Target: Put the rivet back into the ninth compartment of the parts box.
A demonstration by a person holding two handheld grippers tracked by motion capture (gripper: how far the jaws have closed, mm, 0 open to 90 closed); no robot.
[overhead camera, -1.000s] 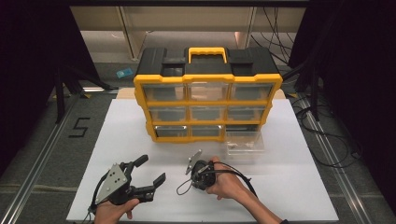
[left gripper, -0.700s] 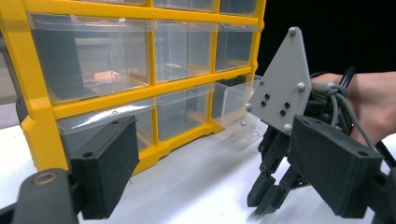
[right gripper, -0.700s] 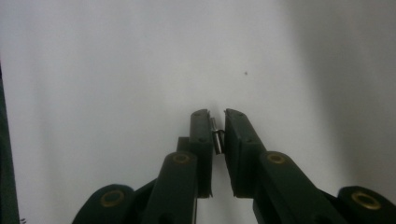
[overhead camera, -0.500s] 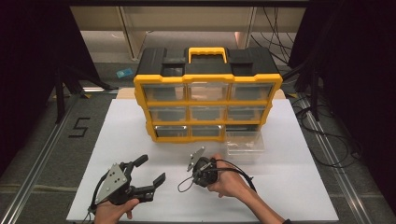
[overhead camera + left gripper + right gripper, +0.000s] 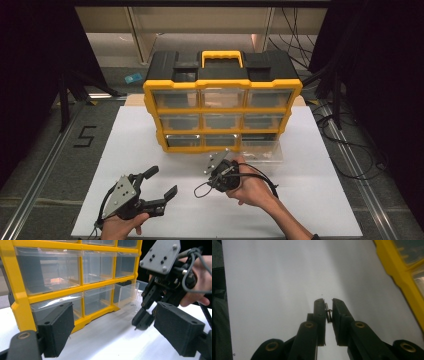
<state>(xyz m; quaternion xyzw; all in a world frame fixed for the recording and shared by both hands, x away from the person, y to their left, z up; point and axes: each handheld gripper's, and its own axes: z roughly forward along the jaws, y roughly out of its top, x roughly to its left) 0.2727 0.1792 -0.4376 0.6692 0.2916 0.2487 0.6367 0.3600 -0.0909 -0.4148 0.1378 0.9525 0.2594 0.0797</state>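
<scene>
Two tools at lower frame. Right tool (image 5: pixel 328 305) pinches a small metal screw (image 5: pixel 328 313) above the white counter (image 5: pixel 320 200). Left tool (image 5: pixel 161 184) gapes wide, holding nothing.

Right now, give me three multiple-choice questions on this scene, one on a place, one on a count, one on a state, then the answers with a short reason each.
1. Where does the pulled-out clear drawer lie?
A. On top of the organizer
B. On the white table in front of the organizer's lower right corner
C. In the left hand

2. How many drawer slots does the front of the yellow organizer show?
A. Four
B. Six
C. Nine

3. What is the state of the right tool?
A. Shut on a small metal part
B. Wide open and empty
C. Shut on the organizer's handle

Answers:
1 B, the high view shows it on the table before the lower right slot.
2 C, three rows of three.
3 A, the right gripper view shows the small metal part pinched between its jaws.
</scene>
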